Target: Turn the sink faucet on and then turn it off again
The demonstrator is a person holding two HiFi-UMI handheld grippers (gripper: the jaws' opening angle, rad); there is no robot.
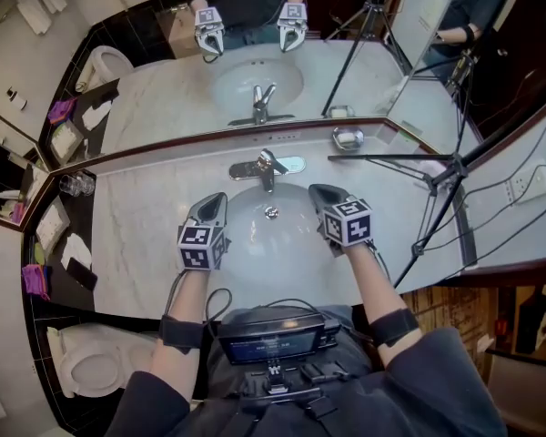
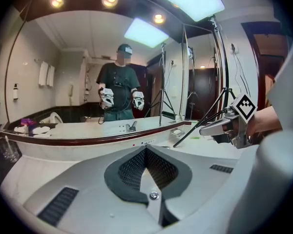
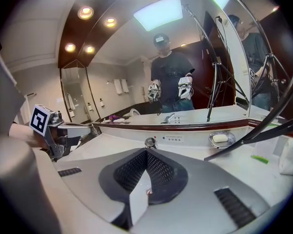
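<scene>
Marble counter [image 1: 155, 209]: sink [image 1: 255, 244], faucet [image 1: 267, 167], soap dish [image 1: 348, 138], tripod [image 1: 455, 164].

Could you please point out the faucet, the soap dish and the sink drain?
faucet [image 1: 267, 164]: head view, on its lever handle.
soap dish [image 1: 337, 139]: head view, on its left rim.
sink drain [image 1: 271, 213]: head view, centre of the plug.

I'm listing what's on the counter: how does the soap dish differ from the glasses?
The soap dish is shiny metal and low; the glasses are clear and upright. The soap dish sits right of the faucet and holds a white bar; the glasses stand at the counter's far left end. Both rest on the same marble counter.
</scene>
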